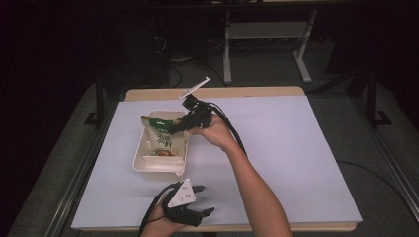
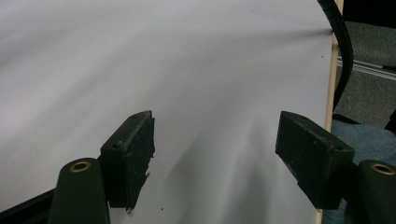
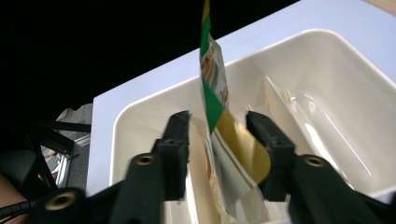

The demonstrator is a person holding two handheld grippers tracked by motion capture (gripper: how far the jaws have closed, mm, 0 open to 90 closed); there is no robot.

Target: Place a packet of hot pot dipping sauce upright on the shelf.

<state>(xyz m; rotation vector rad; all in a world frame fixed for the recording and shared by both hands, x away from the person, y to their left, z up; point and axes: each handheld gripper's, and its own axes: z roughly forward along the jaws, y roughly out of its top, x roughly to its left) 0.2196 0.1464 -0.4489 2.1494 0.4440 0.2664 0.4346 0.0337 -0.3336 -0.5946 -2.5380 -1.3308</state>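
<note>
One green-and-gold snack packet (image 3: 212,88) is straddled by the parted, unclenched right gripper (image 3: 217,126) inside the cream divided bin (image 1: 143,163), evidently for filing upright, while the left gripper (image 2: 215,149) is rested spread wide and empty.

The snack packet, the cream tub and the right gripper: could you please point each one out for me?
snack packet (image 1: 162,138), high view, on its printed front.
cream tub (image 3: 327,42), right gripper view, on its far rim.
right gripper (image 3: 217,135), right gripper view, midway between its fingertips.
</note>
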